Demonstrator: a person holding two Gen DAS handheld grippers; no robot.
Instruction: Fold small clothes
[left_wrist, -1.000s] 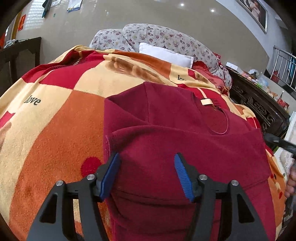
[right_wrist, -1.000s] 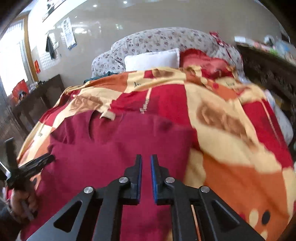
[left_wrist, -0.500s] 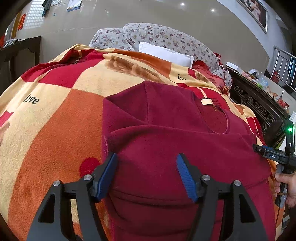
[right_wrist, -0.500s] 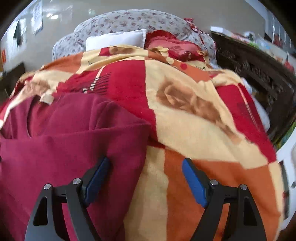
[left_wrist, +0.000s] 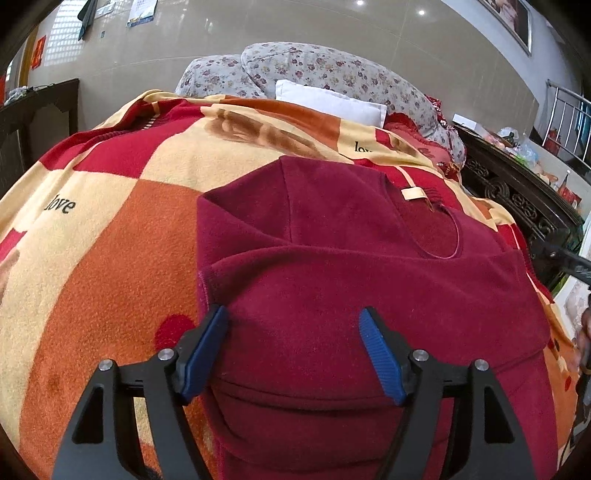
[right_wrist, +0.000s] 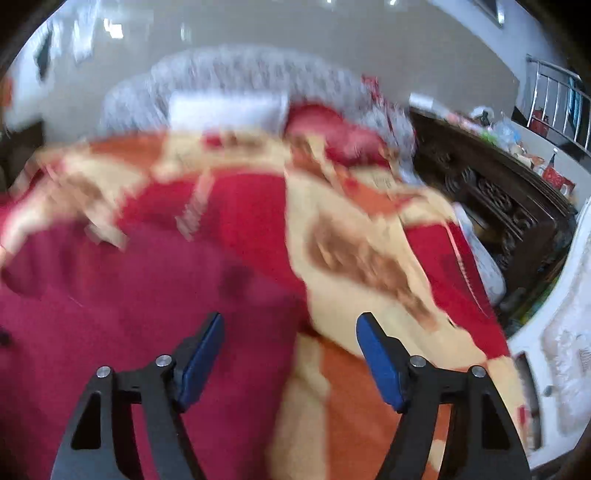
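Maroon fleece pullover (left_wrist: 332, 280), part-folded on checked blanket (left_wrist: 110, 240): soft, light, limp; pinch near hem corners; both grippers' fingers (left_wrist: 207, 347) wide apart, empty.

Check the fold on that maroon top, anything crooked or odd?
The maroon top lies partly folded on the checked blanket. Its folded-over flap runs at a slant, and the left sleeve edge pokes out unevenly. No damage or spill visible. The right wrist view is motion-blurred, so that side is unclear.

blanket (left_wrist: 122, 236): checked red, orange, cream, printed "love", covers bed | white pillow (left_wrist: 328, 101) against flowered cushions (left_wrist: 332, 74) | dark carved cabinet (left_wrist: 517, 199) beside bed | railing (left_wrist: 569, 110) beyond
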